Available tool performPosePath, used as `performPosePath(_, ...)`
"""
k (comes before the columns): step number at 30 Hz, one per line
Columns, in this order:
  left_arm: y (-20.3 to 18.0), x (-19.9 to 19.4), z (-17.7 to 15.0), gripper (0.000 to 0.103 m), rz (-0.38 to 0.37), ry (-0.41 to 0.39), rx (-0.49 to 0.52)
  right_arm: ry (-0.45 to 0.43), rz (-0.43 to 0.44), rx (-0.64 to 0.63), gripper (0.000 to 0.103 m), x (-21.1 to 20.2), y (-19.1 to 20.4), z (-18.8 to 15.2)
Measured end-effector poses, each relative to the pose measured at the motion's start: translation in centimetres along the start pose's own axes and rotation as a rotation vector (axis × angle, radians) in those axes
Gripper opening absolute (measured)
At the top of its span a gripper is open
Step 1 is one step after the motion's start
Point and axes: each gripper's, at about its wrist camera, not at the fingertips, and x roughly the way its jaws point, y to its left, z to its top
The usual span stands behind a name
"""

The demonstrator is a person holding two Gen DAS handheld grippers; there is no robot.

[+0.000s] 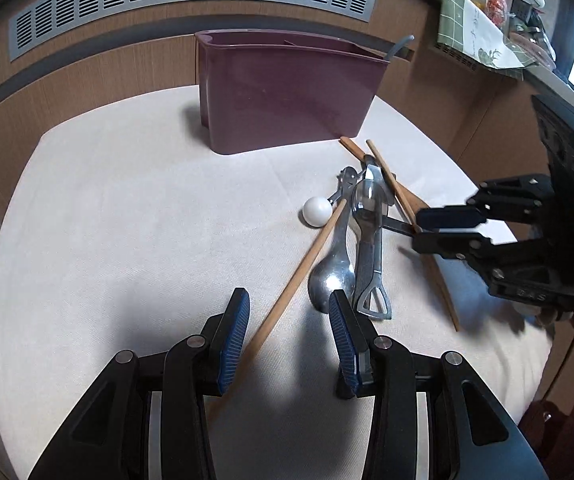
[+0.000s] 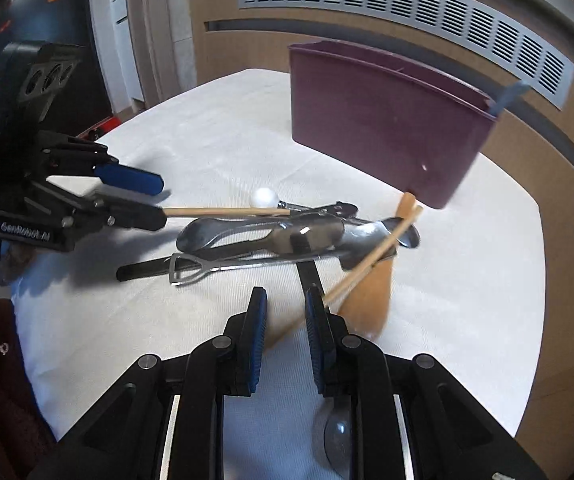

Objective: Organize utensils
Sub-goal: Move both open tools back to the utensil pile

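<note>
Two hand-held claws over a white-clothed surface (image 1: 127,208) bearing a heap of utensils. The left claw (image 1: 289,304) stands with its jaws wide apart and nothing pressed between them; a single wooden chopstick (image 1: 299,268) lies on the cloth and runs diagonally through the gap between its blue-padded fingers (image 1: 237,328), touching neither pad as far as can be seen. Just ahead of its right-hand finger lies a metal spoon (image 1: 333,280), bowl nearest the claw, with a metal bottle opener (image 1: 373,272) just beside it; a white ball-ended tool (image 1: 317,211) sits farther ahead, at the chopstick's far tip. The right claw (image 2: 285,304) has its jaws partly apart. A dark flat handle (image 2: 309,274) points into the gap from ahead, and a pair of chopsticks (image 2: 375,256) and a wooden spatula (image 2: 371,296) lie close against the outer side of its right finger; whether the pads touch anything cannot be told. A second spoon's bowl (image 2: 337,432) shows beneath this claw's body. Beyond both claws, past the heap, stands the maroon utensil holder (image 1: 283,100), upright on the surface, a grey handle (image 1: 399,46) protruding from its far compartment.
</note>
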Motion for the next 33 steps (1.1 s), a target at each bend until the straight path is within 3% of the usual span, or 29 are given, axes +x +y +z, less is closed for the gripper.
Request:
performPosePath(6, -0.1, 0.4, 0.8, 0.042, 0.021, 0.008, 0.016, 0.01, -0.067, 0.013, 0.018, 0.7, -0.9, 0.7)
performPosePath(10, 0.5, 1.0, 0.9, 0.042, 0.048, 0.031, 0.021, -0.014, -0.04, 0.124, 0.018, -0.2, -2.5, 0.2)
performPosePath(16, 0.7, 1.7, 1.2, 0.039, 0.07, 0.068, 0.076, -0.025, -0.047, 0.183, 0.018, -0.5, -3.2, -0.7)
performPosePath(25, 2.9, 3.6, 4.1, 0.038, 0.171, 0.015, -0.088, -0.037, -0.079, 0.345, 0.018, 1.1, -5.1, 0.3)
performPosePath(29, 3.5, 3.6, 4.2, 0.038, 0.146, 0.025, -0.101, -0.041, -0.079, 0.375, 0.018, 2.1, -5.2, 1.3)
performPosePath(33, 3.3, 2.9, 3.6, 0.038, 0.075, 0.054, -0.118, -0.033, -0.105, 0.355, 0.018, 3.1, -5.0, 2.3)
